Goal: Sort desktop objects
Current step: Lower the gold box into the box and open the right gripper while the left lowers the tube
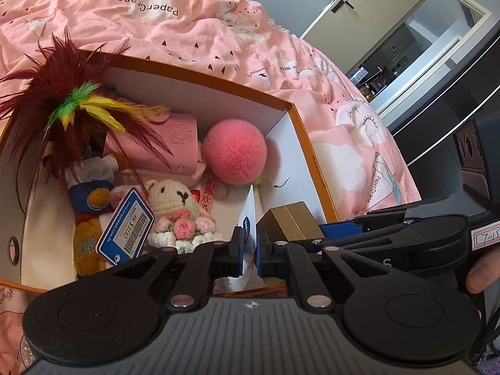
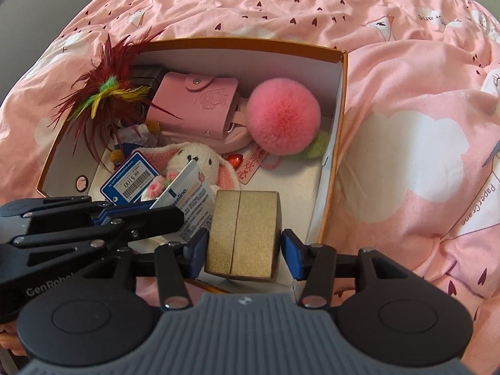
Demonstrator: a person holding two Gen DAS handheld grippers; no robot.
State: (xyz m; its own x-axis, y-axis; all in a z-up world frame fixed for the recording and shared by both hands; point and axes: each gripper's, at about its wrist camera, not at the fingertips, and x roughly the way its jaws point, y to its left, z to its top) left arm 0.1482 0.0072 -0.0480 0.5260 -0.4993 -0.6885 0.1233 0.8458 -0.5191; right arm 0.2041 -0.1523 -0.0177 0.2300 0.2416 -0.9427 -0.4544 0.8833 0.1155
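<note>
While both grippers hang over its near end, the orange-edged cardboard box point(image 2: 339, 72) sits on a rumpled pink quilt point(image 2: 406, 62) printed with white clouds and little dark hearts. Its inner walls are plain white and smooth.

The left gripper point(image 1: 249, 250) has its blue pads clenched on a thin white Vaseline packet point(image 1: 250, 215), a flat glossy sachet standing on edge between them, low over the box's near end. From the right wrist view the same packet point(image 2: 190, 197) leans just beside a gold box point(image 2: 242, 234).

That gold box is a squat block with a fine grainy metallic finish and a seam down its middle. It sits between the pads of the right gripper point(image 2: 243, 250), at the box's near right corner. A sliver of gap shows on each side, so the jaws look released, not pressing.

Deeper in the box lies a round, fluffy pink pompom point(image 2: 282, 118), touching a smooth pink leather-like wallet point(image 2: 193, 103) with a snap flap and an embossed figure. At the far left stands a spray of dark red feathers point(image 2: 103, 93) with green and yellow tufts. A crocheted cream bunny point(image 2: 193, 159) holding knitted pink flowers lies near the middle, beside a glossy blue price tag point(image 2: 131, 181).
</note>
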